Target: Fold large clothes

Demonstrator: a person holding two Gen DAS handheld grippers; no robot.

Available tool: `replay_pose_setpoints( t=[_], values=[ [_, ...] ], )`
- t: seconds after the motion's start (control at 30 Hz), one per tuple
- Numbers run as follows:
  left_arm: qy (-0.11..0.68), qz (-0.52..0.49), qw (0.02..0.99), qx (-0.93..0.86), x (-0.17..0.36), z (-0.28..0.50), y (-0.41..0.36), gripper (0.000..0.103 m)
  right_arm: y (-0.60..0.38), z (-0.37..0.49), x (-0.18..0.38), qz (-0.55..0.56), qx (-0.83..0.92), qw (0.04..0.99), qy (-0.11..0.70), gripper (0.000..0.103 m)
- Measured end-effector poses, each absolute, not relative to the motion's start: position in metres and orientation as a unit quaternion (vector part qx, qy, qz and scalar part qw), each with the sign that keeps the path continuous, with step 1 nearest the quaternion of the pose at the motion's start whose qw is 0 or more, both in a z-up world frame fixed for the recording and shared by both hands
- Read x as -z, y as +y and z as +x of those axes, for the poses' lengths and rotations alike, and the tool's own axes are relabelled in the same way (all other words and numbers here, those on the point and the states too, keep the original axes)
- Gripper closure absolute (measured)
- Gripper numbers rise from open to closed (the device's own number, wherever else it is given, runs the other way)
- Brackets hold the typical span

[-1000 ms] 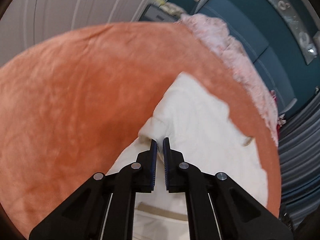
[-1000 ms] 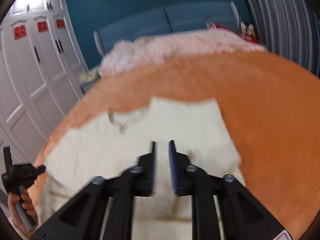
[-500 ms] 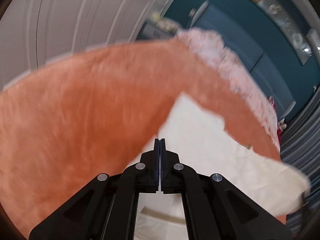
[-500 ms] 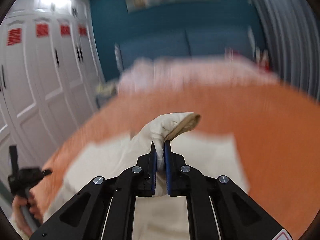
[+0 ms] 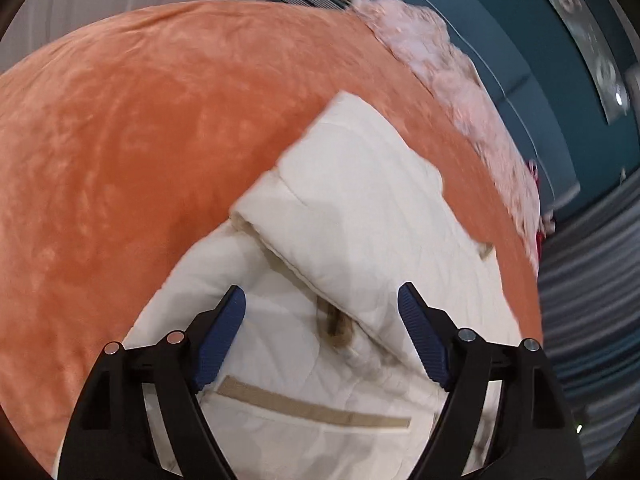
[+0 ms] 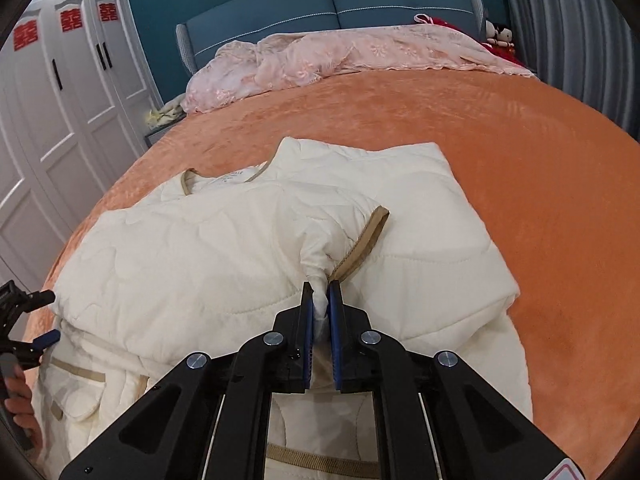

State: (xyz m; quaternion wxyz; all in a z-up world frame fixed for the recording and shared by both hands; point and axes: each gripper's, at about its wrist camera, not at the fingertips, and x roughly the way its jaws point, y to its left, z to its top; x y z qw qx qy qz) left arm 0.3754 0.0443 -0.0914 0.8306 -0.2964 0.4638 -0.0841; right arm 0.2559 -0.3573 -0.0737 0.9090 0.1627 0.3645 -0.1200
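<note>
Cream quilted jacket (image 6: 224,248) is laid flat on the orange bed (image 6: 500,152), approx centre, collar at 12 o'clock in the right wrist view. Right gripper (image 6: 320,300) is clenched on the sleeve cuff (image 6: 360,248), folded in over the body. Left gripper (image 5: 320,308) has just been opened wide; nothing is gripped, fabric only lies below. Judged light, soft, puffy, prob springs back. Best taken at trimmed hems/cuffs, not mid-panel; folds to be pressed down.
</note>
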Motion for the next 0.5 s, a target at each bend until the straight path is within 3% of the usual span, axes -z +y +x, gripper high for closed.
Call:
replay_pose_setpoints(
  t=[0.1,0.13,0.17,0.2,0.23,0.37,0.5],
  values=[
    [0.455,-0.305,0.833,0.071,0.091,0.382,0.052,0.029,-0.358,0.258,0.072,0.162,0.117,0.911,0.362,0.096],
    [0.457,-0.308,0.832,0.069,0.094,0.385,0.054,0.044,-0.356,0.259,0.071,0.16,0.117,0.912,0.36,0.096],
    [0.461,-0.311,0.828,0.071,0.095,0.39,0.055,0.072,-0.356,0.259,0.071,0.16,0.116,0.913,0.358,0.096],
    [0.466,-0.311,0.825,0.076,0.096,0.394,0.056,0.088,-0.356,0.258,0.069,0.162,0.115,0.914,0.354,0.096],
    [0.468,-0.311,0.824,0.075,0.095,0.396,0.057,0.095,-0.354,0.256,0.065,0.166,0.111,0.917,0.346,0.096],
    [0.416,-0.304,0.855,0.062,0.066,0.377,0.07,0.099,-0.344,0.245,0.045,0.164,0.094,0.929,0.317,0.096],
    [0.446,-0.266,0.854,0.036,0.101,0.372,0.07,0.098,-0.344,0.256,0.099,0.147,0.097,0.896,0.407,0.097]
  ],
)
